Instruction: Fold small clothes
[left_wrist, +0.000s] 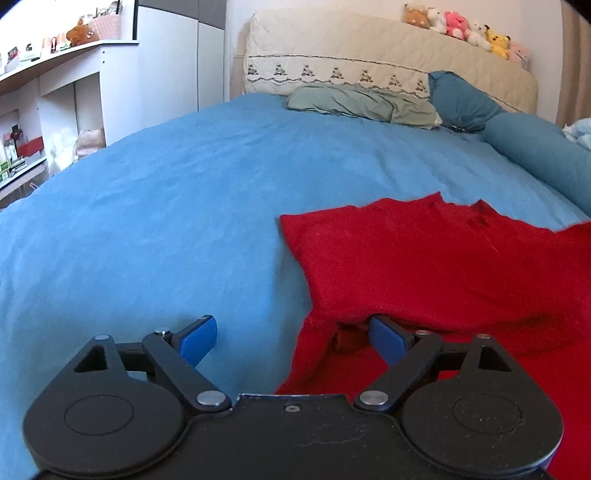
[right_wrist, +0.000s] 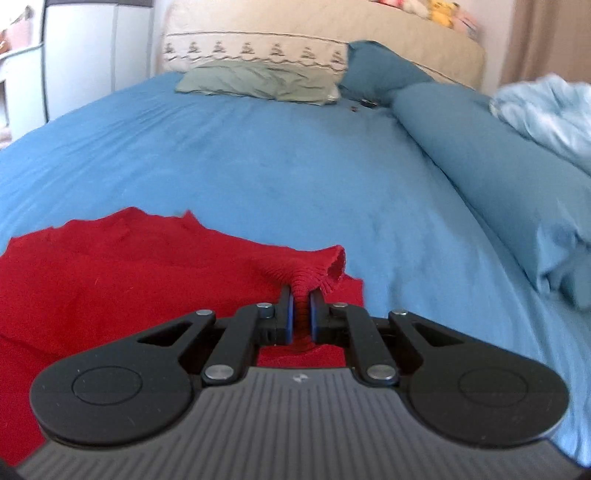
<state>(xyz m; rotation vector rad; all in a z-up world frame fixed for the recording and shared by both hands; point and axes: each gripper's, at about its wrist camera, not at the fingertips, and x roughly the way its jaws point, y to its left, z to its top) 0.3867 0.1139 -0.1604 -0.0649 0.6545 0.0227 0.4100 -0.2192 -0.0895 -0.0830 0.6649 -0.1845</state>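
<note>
A red knit sweater (left_wrist: 443, 266) lies spread on the blue bedsheet (left_wrist: 166, 206). My left gripper (left_wrist: 291, 338) is open at the sweater's left edge; its right finger (left_wrist: 388, 338) touches a raised fold of the red cloth, its left finger (left_wrist: 197, 338) is over bare sheet. In the right wrist view the sweater (right_wrist: 110, 277) lies at lower left. My right gripper (right_wrist: 302, 310) is shut on the ribbed sleeve cuff (right_wrist: 317, 273), which bunches up and fans out beyond the fingertips.
A green pillow (left_wrist: 362, 101) and a dark blue pillow (left_wrist: 465, 99) lie at the headboard. A blue bolster (right_wrist: 480, 158) runs along the right side, with a pale blue blanket (right_wrist: 546, 110) beyond it. White shelves (left_wrist: 55, 92) stand at left. Plush toys (left_wrist: 465, 29) sit on the headboard.
</note>
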